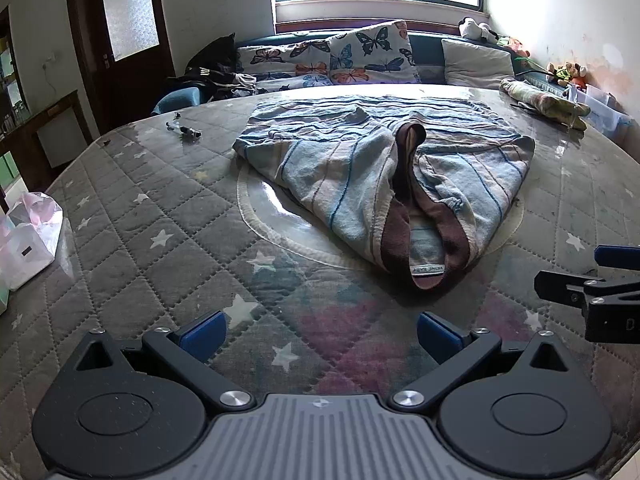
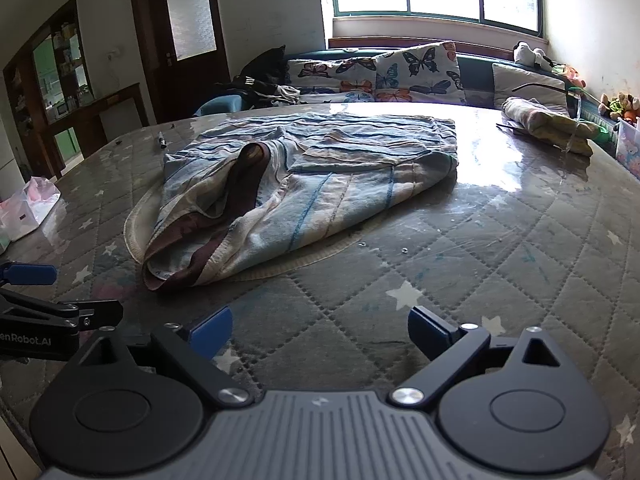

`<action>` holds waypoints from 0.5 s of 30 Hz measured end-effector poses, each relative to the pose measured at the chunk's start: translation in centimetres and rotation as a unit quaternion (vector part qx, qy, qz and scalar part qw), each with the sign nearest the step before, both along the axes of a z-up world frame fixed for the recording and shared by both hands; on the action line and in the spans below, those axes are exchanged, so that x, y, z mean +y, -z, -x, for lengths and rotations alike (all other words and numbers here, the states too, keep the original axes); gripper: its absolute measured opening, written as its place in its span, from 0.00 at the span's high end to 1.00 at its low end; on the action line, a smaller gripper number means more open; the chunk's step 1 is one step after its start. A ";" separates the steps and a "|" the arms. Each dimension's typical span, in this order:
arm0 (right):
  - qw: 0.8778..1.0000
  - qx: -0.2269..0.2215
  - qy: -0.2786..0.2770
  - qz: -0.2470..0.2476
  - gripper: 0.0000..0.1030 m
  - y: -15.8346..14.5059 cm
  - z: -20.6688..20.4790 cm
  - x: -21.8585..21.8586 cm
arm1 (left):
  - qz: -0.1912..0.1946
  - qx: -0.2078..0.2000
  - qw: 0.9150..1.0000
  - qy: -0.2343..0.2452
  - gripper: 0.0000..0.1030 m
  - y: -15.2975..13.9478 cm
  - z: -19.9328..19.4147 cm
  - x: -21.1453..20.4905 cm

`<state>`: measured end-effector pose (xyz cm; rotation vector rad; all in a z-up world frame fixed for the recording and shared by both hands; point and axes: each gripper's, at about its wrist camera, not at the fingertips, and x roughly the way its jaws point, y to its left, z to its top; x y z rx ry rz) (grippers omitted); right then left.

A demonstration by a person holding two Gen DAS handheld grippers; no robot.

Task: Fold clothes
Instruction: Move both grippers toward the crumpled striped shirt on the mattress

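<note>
A blue and white striped garment (image 1: 376,164) with a brown collar band lies crumpled in the middle of the quilted grey table (image 1: 160,208); it also shows in the right wrist view (image 2: 304,176). My left gripper (image 1: 320,336) is open and empty, above the table's near edge, short of the collar. My right gripper (image 2: 320,334) is open and empty, near the front edge, to the right of the garment. Its fingers (image 1: 592,284) show at the right edge of the left wrist view, and the left gripper's fingers (image 2: 44,304) show at the left of the right wrist view.
A rolled cloth (image 2: 548,124) lies at the far right of the table (image 2: 500,240). A pen (image 1: 184,130) lies at the far left. A white bag (image 1: 28,232) sits at the left edge. A sofa with butterfly cushions (image 1: 352,56) stands behind.
</note>
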<state>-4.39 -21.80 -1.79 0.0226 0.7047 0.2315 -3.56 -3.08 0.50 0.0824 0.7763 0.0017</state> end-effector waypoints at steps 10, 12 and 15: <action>1.000 0.005 -0.006 -0.003 0.09 0.1 -0.2 0.2 | -0.003 0.005 1.000 -0.001 0.00 0.2 -0.2 -0.1; 1.000 0.005 -0.007 -0.003 0.09 0.1 -0.2 0.3 | -0.003 0.005 1.000 0.000 0.00 0.2 -0.3 -0.2; 1.000 0.006 -0.010 -0.002 0.09 0.2 -0.4 0.4 | -0.003 0.006 1.000 0.000 0.00 0.3 -0.4 -0.2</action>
